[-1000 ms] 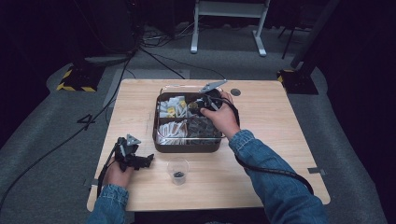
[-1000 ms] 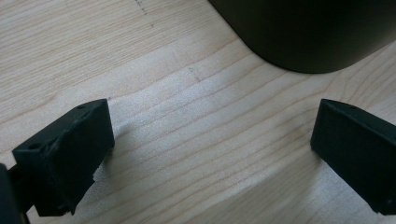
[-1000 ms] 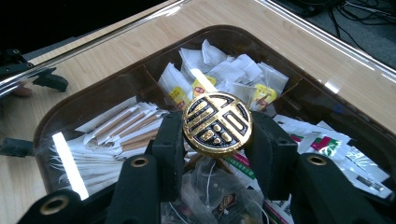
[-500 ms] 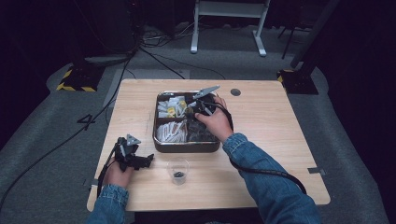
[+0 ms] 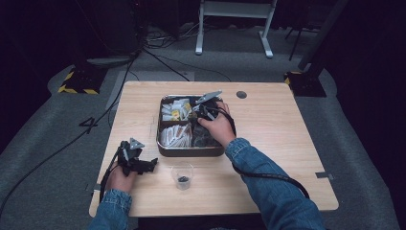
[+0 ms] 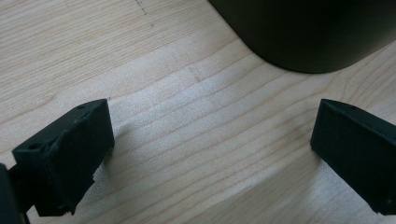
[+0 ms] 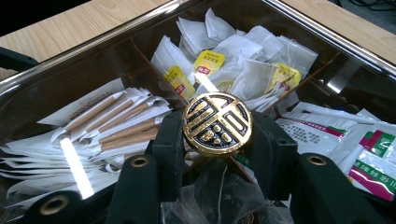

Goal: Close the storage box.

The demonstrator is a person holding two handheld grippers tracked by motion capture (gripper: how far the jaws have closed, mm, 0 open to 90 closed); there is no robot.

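While the high view hides it behind my hand, my right gripper clamps a gold knob above the tray; left gripper wide.

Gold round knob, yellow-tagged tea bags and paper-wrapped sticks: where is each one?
Gold round knob (image 7: pixel 217 122), right gripper view, middle of its patterned face.
Yellow-tagged tea bags (image 7: pixel 243 60), right gripper view, a white bag.
Paper-wrapped sticks (image 7: pixel 114 122), right gripper view, one brown stick.

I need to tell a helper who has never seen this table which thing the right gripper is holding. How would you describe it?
Start at the dark compartment tray in the middle of the wooden table. Over its centre, the right gripper clamps a round gold knob between its black jaws. Unlike the white tea bags and paper-wrapped sticks behind it, it is shiny metal with a dark embossed pattern.
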